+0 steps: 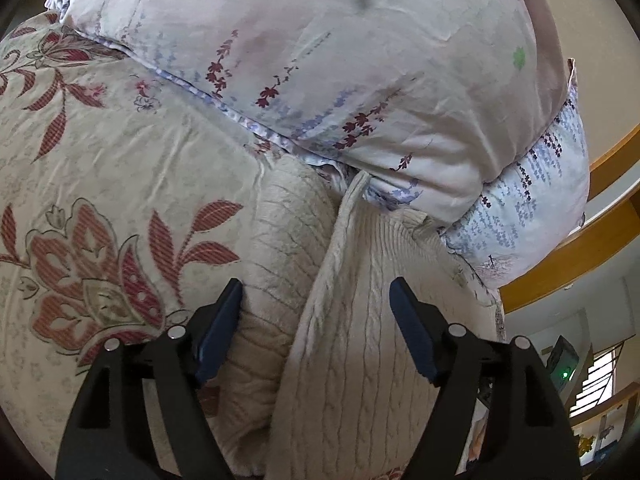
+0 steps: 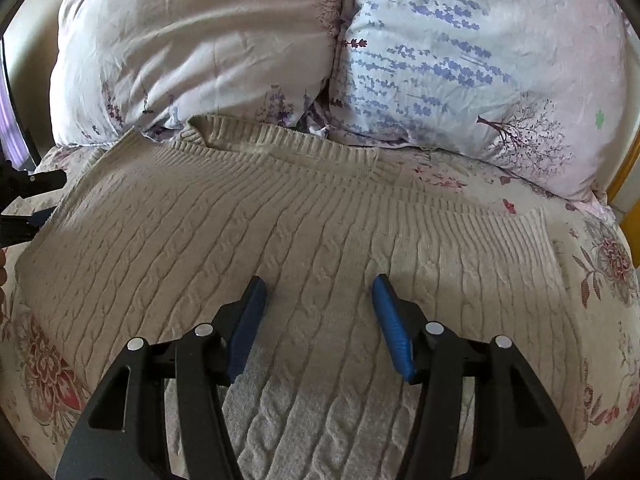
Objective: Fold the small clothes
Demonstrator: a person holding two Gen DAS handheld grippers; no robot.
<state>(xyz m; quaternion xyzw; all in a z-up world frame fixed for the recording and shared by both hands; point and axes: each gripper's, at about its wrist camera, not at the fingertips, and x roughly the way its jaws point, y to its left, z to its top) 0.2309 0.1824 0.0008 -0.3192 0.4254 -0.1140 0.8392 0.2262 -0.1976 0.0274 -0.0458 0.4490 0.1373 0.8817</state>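
A cream cable-knit sweater lies spread on the bed, its ribbed hem toward the pillows. My right gripper is open, low over the sweater's middle, holding nothing. In the left wrist view the sweater shows a raised fold edge running between the fingers. My left gripper is open and straddles that fold edge at the sweater's left side. The left gripper also shows at the left edge of the right wrist view.
The bed has a cream sheet with red flowers. Two large floral pillows lie just beyond the sweater. A wooden bed frame runs along the right.
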